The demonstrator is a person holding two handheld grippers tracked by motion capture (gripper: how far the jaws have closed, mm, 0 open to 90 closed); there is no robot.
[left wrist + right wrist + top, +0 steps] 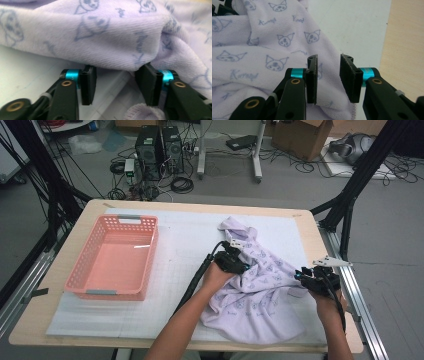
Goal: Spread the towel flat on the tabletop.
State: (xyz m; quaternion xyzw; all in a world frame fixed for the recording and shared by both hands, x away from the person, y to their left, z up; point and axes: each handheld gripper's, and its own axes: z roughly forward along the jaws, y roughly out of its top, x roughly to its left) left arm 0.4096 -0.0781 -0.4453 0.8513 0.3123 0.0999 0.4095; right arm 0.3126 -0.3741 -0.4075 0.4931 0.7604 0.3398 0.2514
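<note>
A lilac printed cloth (257,290) lay crumpled on the white mat (180,245) to the right of the pink basket (114,257), which stood open on the wooden table (70,235). The left gripper (239,262), on the cloth's side nearer the basket, had its jaws parted at a middling width, a fold of the cloth (105,35) bulging just above them and brushing the right-hand jaw, with no clamping seen. The right gripper (306,276), at the cloth's far side from the basket, kept its jaws narrowly apart astride the cloth's (262,57) hemmed edge without pressing on it.
</note>
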